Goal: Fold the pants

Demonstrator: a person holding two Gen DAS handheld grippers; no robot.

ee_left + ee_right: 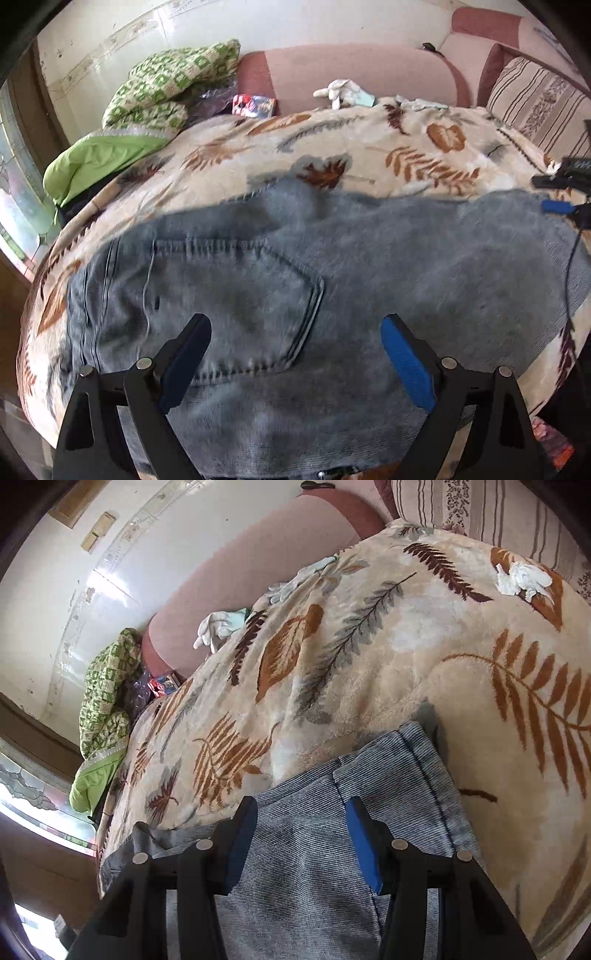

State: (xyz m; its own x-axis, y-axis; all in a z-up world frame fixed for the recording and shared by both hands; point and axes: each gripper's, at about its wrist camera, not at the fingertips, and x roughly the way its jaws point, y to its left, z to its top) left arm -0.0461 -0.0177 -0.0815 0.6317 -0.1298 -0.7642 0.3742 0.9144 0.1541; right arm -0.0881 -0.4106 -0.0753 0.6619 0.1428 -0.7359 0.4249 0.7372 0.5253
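Jaws apart on both grippers, nothing held, over jeans on the blanket.

Spread flat on the blanket (pixel 369 140), the jeans (pixel 332 258) run crosswise, seat at the left, legs stretching right. Left gripper (pixel 295 343) hangs over the back pocket (pixel 240 302), fingers straddling it; right gripper (pixel 301 834) hangs over the leg end, hem (pixel 424 753) just ahead. Each is nearest its own end, so a lengthwise fold likely brings hem toward waist.
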